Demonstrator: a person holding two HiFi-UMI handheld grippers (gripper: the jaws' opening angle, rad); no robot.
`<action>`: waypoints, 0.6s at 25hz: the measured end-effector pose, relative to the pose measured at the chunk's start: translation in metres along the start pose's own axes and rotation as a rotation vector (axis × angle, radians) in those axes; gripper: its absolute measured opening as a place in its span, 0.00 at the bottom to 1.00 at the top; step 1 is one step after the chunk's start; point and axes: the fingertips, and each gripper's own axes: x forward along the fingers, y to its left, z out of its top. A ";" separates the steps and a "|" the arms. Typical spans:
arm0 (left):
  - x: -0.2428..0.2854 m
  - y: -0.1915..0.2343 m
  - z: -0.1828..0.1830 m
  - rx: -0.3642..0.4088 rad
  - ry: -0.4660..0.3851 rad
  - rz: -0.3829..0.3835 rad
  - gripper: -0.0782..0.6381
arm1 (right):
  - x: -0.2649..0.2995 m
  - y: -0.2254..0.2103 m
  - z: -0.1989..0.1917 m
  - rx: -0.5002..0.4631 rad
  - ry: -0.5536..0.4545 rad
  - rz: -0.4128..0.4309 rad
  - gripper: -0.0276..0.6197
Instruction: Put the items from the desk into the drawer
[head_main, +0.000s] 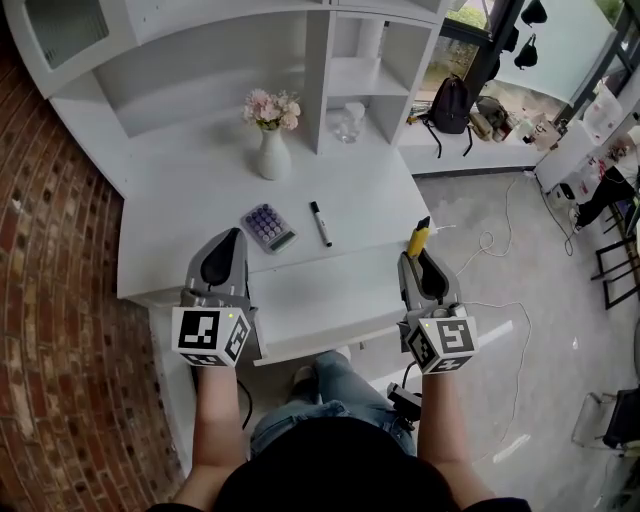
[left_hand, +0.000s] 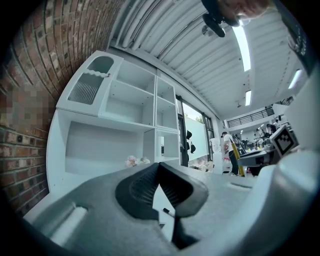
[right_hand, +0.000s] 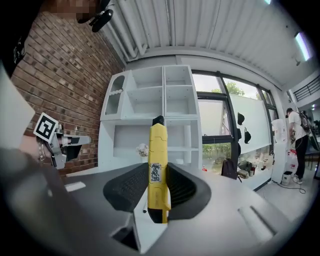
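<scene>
The yellow utility knife (right_hand: 157, 145), black-tipped with a small sticker, stands upright, clamped in the right gripper (right_hand: 159, 170) beside the table's (head_main: 190, 250) right front corner. The left gripper (left_hand: 159, 166) is closed, empty. Calculator (head_main: 267, 226), black pen (head_main: 320, 222) and flower vase (head_main: 272, 150) sit on the table, apart from both grippers.

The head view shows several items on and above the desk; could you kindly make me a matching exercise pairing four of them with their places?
Things:
1. calculator
2. marker
3. vase of flowers
4. yellow utility knife

Places:
A. clamped in the right gripper
B. standing at the back of the desk
C. lying just right of the calculator
D. lying in front of the vase, nearer the person

Pairs: 1-D, 2-C, 3-B, 4-A
</scene>
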 end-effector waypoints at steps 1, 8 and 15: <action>-0.001 0.000 -0.002 -0.001 0.004 0.005 0.11 | -0.004 -0.003 -0.005 -0.002 0.006 -0.007 0.23; 0.000 -0.002 -0.020 -0.020 0.050 0.036 0.11 | -0.014 -0.032 -0.061 -0.019 0.169 -0.042 0.23; 0.018 -0.023 -0.047 -0.034 0.121 0.045 0.11 | -0.007 -0.072 -0.155 -0.049 0.476 -0.063 0.23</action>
